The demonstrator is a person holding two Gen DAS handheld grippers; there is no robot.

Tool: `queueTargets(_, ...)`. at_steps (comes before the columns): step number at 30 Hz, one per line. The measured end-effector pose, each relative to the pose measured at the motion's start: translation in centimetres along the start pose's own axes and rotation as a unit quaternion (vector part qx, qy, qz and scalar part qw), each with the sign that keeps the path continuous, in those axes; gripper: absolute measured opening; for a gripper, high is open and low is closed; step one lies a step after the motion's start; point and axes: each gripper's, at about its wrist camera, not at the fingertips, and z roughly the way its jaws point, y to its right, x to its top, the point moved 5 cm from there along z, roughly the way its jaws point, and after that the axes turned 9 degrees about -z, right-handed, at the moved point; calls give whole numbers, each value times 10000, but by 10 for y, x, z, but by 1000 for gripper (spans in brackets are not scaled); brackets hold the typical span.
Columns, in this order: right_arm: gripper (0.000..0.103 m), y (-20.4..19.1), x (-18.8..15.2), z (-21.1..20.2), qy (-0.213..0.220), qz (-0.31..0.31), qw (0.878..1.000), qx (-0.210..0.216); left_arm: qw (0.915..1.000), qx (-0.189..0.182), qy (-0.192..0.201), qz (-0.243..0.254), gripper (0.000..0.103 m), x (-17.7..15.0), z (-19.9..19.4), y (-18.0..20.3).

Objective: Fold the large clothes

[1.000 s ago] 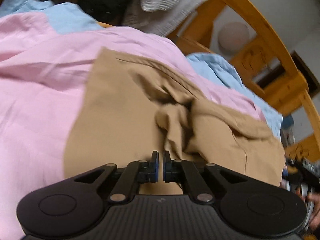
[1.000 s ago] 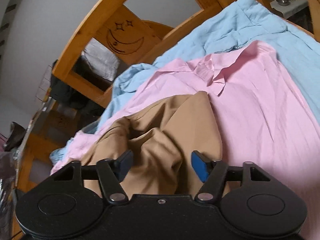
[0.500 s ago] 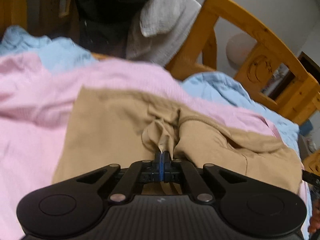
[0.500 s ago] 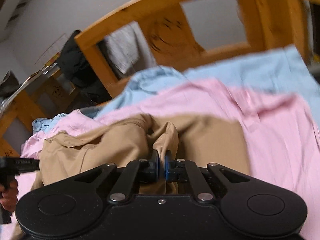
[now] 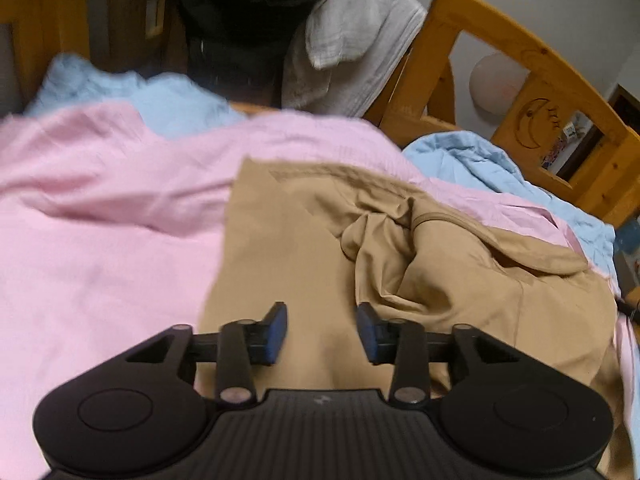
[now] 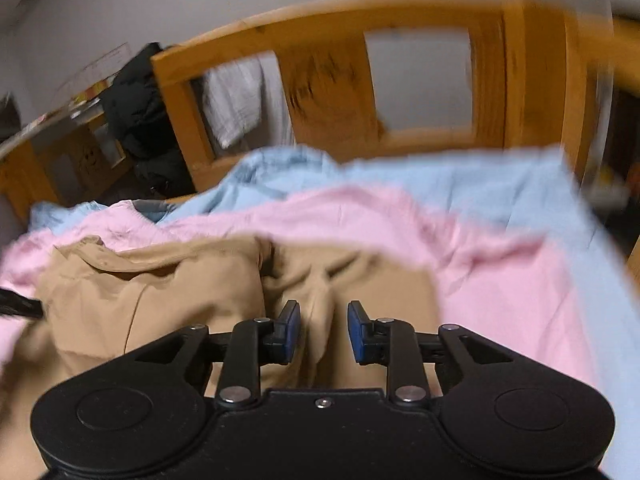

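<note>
On the left lies a big pink cloth (image 5: pixel 100 248), spread over a light blue sheet (image 5: pixel 132 96). On top of the pink cloth, in the middle, sits the tan garment (image 5: pixel 288 248). It is flat on its left part and all bunched up on its right part.

The left gripper (image 5: pixel 322 330) hangs just over the flat tan part. Its jaws are opening, and nothing is pinched between them.

The right gripper (image 6: pixel 324 330) is over the tan garment (image 6: pixel 152 300) too. Its jaws are opening. A tan fold stands up between them, but the pads seem not to press it; the view is blurry.

Behind the bed is a wooden bed frame (image 6: pixel 332 80).
</note>
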Motion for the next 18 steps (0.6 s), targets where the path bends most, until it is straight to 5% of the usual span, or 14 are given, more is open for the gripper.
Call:
queueTargets(3, 29, -14, 17, -14, 433, -323, 9985, -73, 9986, -310, 343, 255, 43, 3, -23, 21)
queueTargets(7, 27, -57, 23, -9, 590, -911, 9934, 362, 9931, -930, 380, 609, 43, -1, -24, 67)
queueTargets(13, 26, -88, -1, 39, 108, -1341, 9904, 305, 9974, -449, -199, 524, 45, -19, 39, 90)
queueTargets(18, 28, -99, -25, 60, -38, -1666, 9860, 105, 9980, -255, -471, 332, 32, -27, 70, 76)
